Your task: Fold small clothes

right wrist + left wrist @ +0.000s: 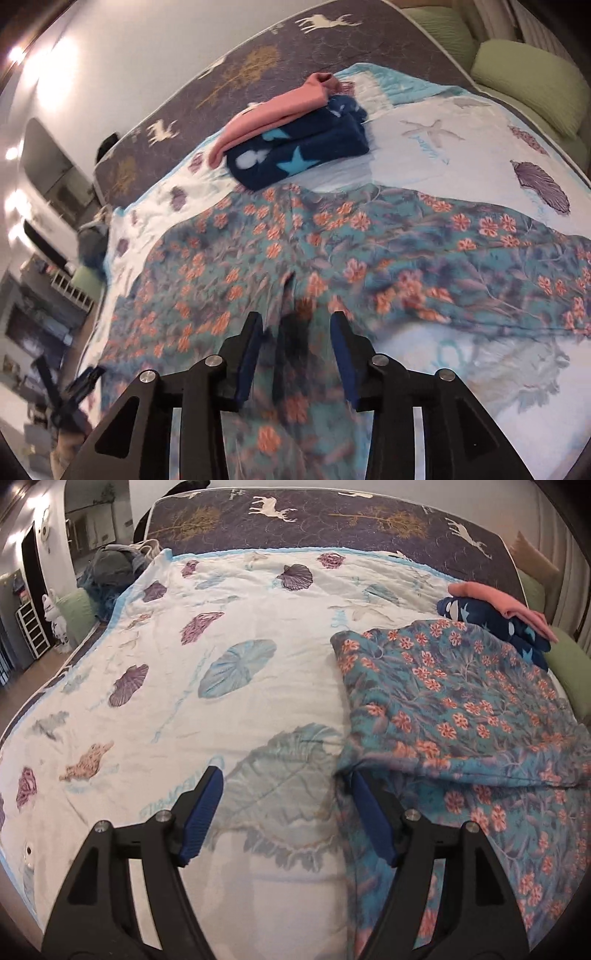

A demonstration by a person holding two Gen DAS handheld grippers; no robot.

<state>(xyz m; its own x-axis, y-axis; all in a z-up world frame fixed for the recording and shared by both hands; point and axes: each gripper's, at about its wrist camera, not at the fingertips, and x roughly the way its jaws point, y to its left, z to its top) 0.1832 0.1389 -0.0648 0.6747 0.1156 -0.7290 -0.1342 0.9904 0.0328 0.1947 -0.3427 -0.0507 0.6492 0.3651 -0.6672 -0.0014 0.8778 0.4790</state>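
A teal garment with orange flowers (461,701) lies spread and partly doubled over on the white shell-print quilt (229,620). My left gripper (283,773) is open wide over the quilt. Its right finger (369,812) sits at the garment's left edge, and only quilt shows between the pads. In the right wrist view the floral garment (369,236) fills the middle. My right gripper (295,319) hovers at its near edge with the jaws apart. A blurred ridge of the cloth lies between the pads, and they do not press on it.
A folded navy star-print fleece (295,155) with a pink garment (273,110) on top sits behind the floral one. Green pillows (532,85) line the right side. A grey deer-print mattress (295,520) shows beyond the quilt. A heap of blue clothes (110,565) lies at the far left corner.
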